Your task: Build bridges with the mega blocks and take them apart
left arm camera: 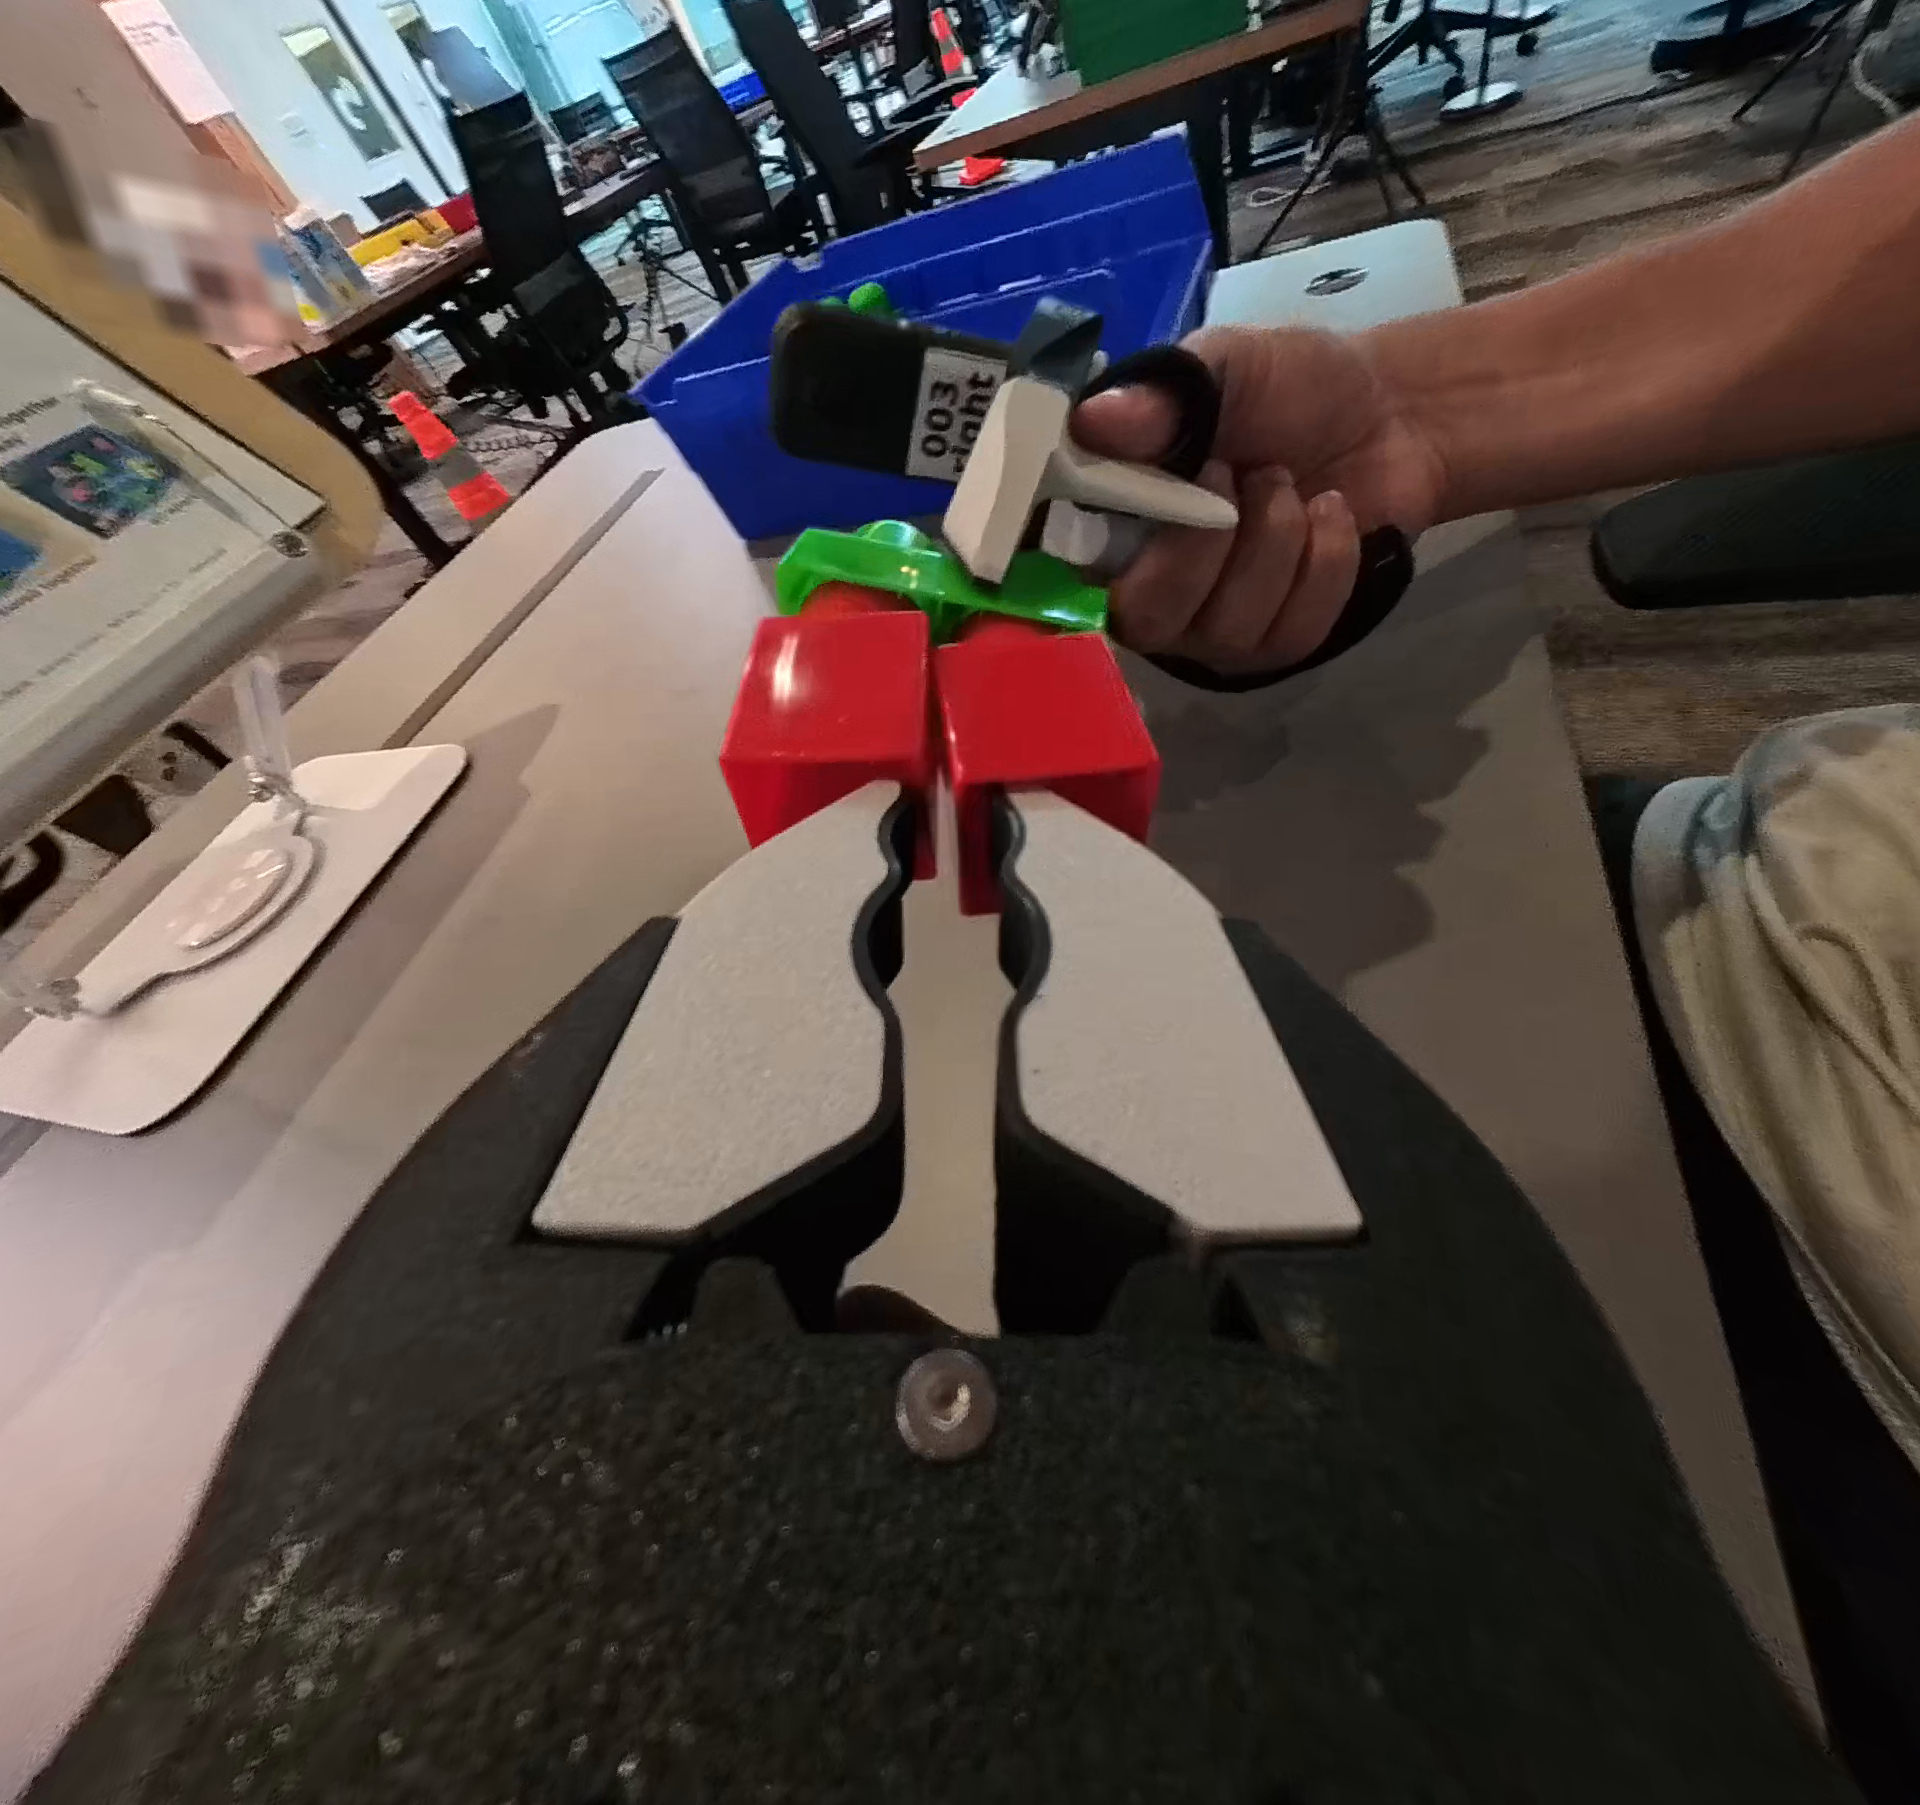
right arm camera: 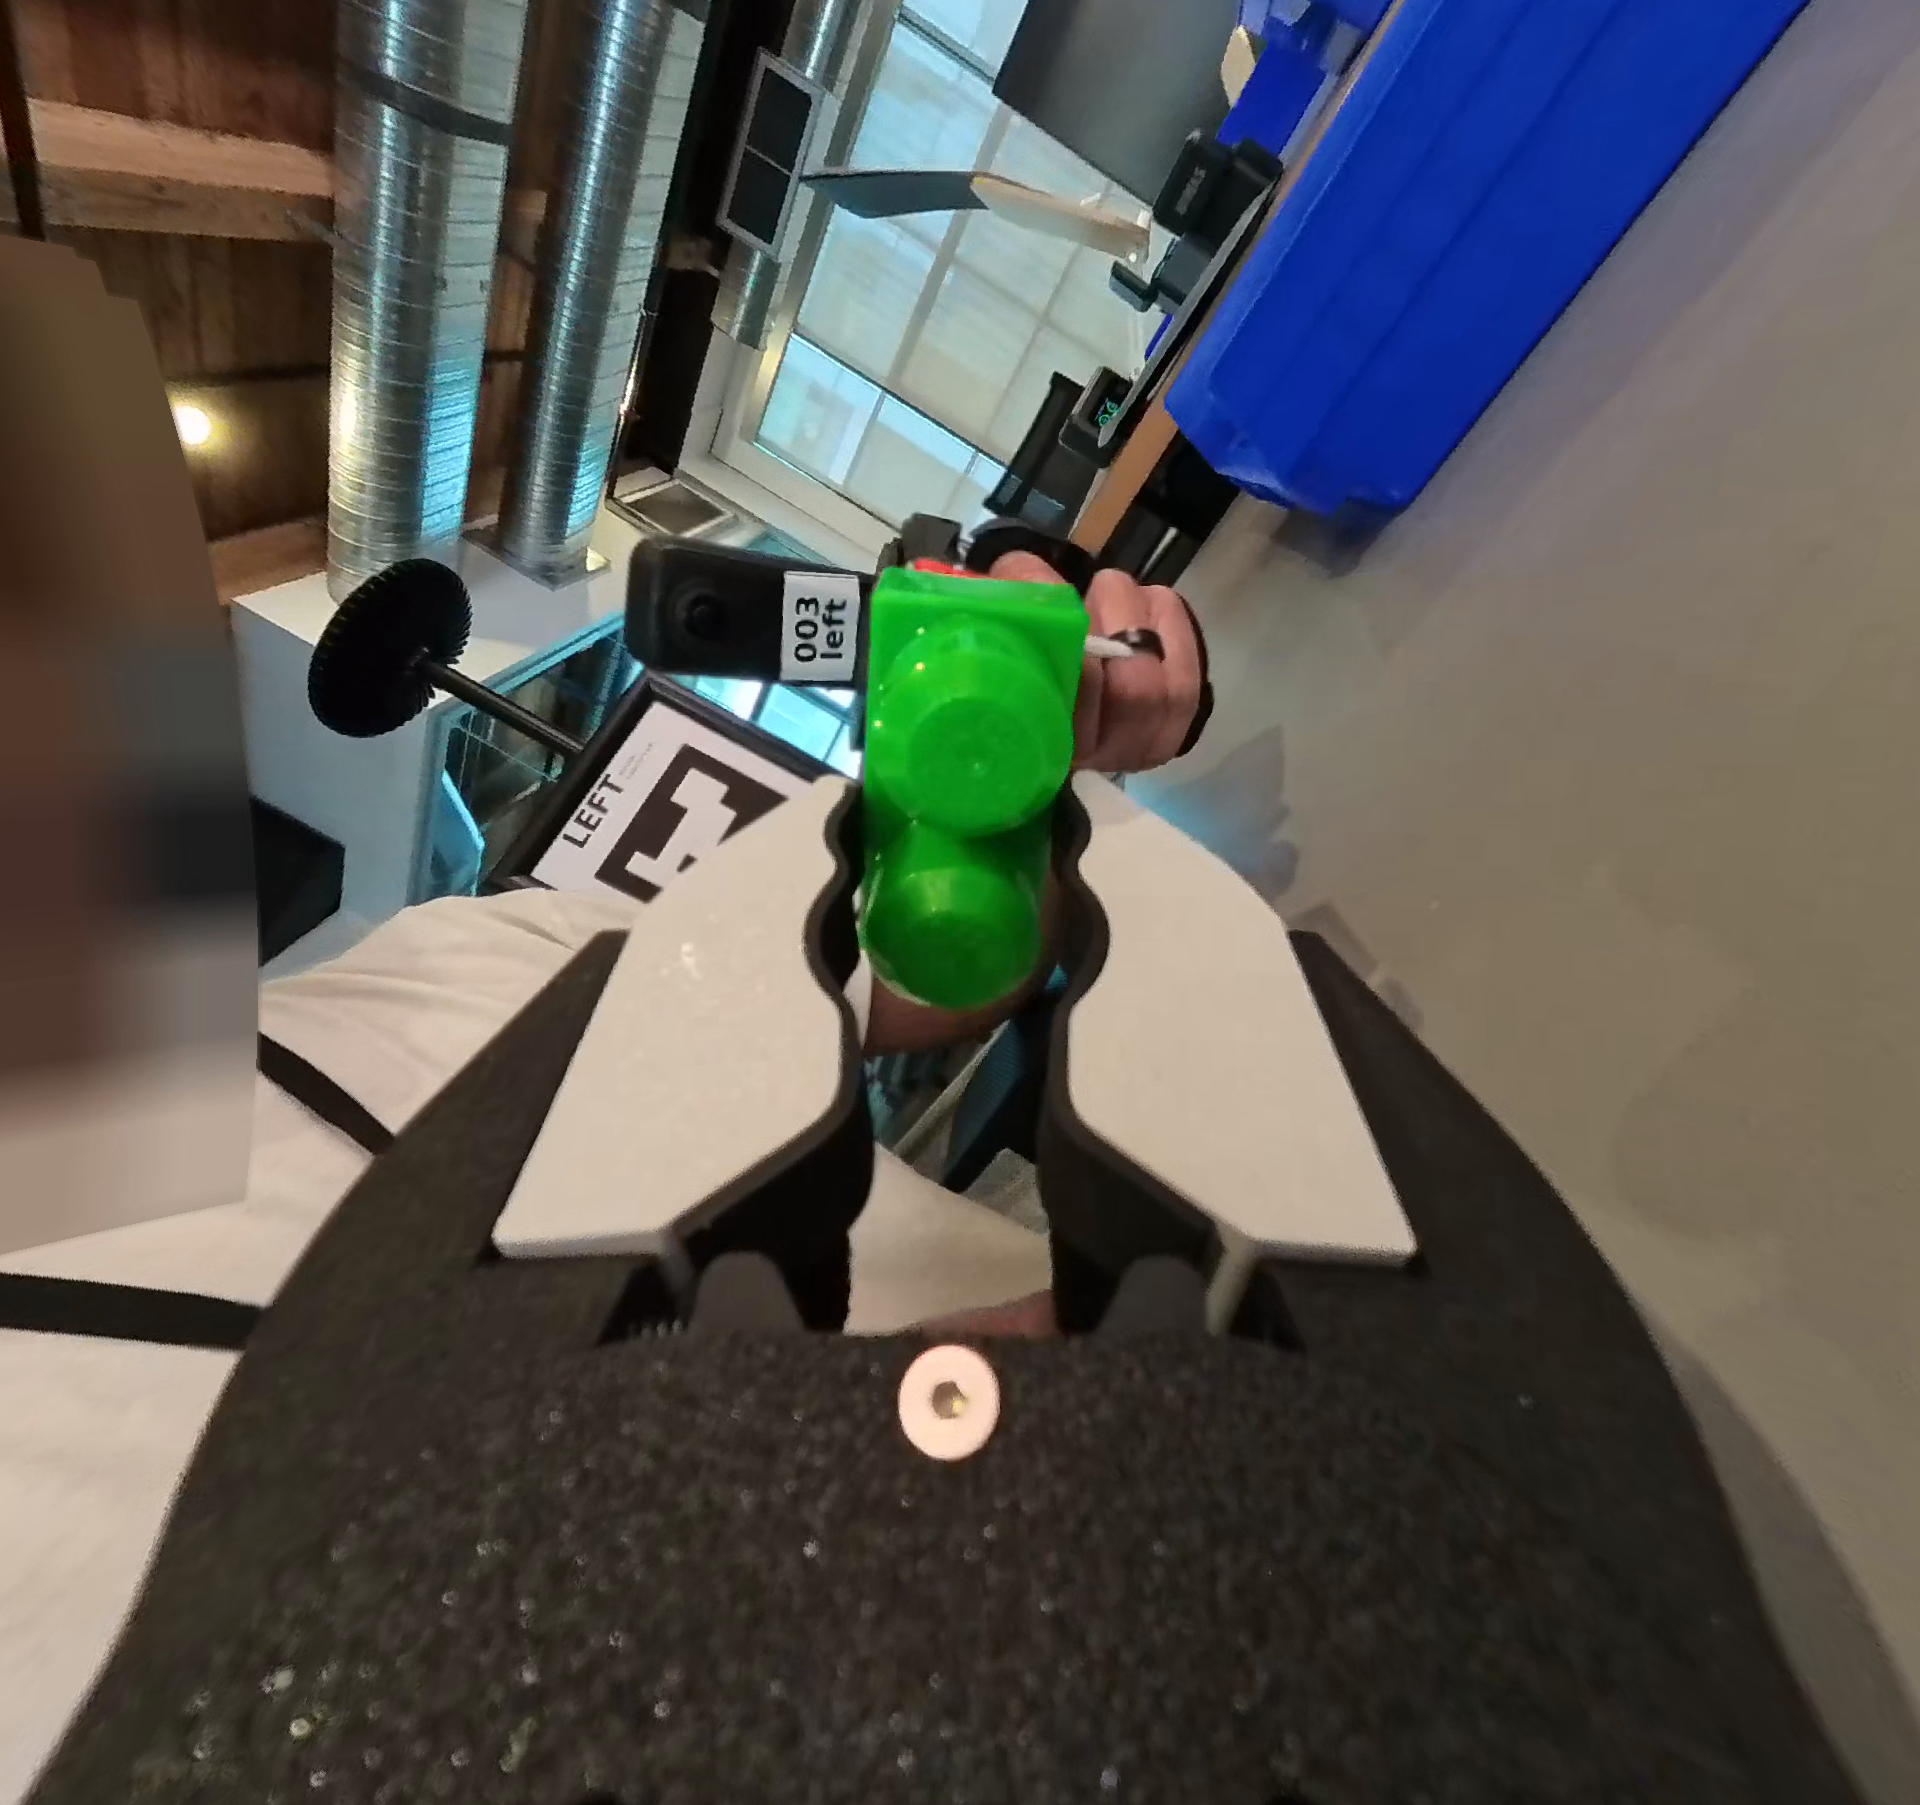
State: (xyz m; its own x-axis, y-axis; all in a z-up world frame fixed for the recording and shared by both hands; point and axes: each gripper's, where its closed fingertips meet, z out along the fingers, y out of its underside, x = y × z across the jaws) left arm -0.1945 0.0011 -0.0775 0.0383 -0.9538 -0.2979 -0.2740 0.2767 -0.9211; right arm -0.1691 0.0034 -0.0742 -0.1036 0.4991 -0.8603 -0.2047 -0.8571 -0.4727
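Note:
A small bridge is held in the air between both grippers: two red blocks (left arm camera: 831, 706) side by side with a green block (left arm camera: 935, 581) across their studs. My left gripper (left arm camera: 948, 815) is shut on the red blocks, its fingertips inside their hollow undersides and pinching the two adjoining walls. My right gripper (right arm camera: 961, 810) is shut on the green block (right arm camera: 966, 716), whose studs face its camera. The right gripper also shows in the left wrist view (left arm camera: 1029, 550), coming in from the right in a person's hand. Only a sliver of red (right arm camera: 935, 566) shows behind the green block.
A blue bin (left arm camera: 935, 321) holding more green blocks stands at the far side of the grey table (left arm camera: 1351, 924); it also shows in the right wrist view (right arm camera: 1507, 249). A sign on a clear stand (left arm camera: 156, 560) stands left. A silver laptop (left arm camera: 1340, 280) lies beyond. A knee (left arm camera: 1818, 1028) is at right.

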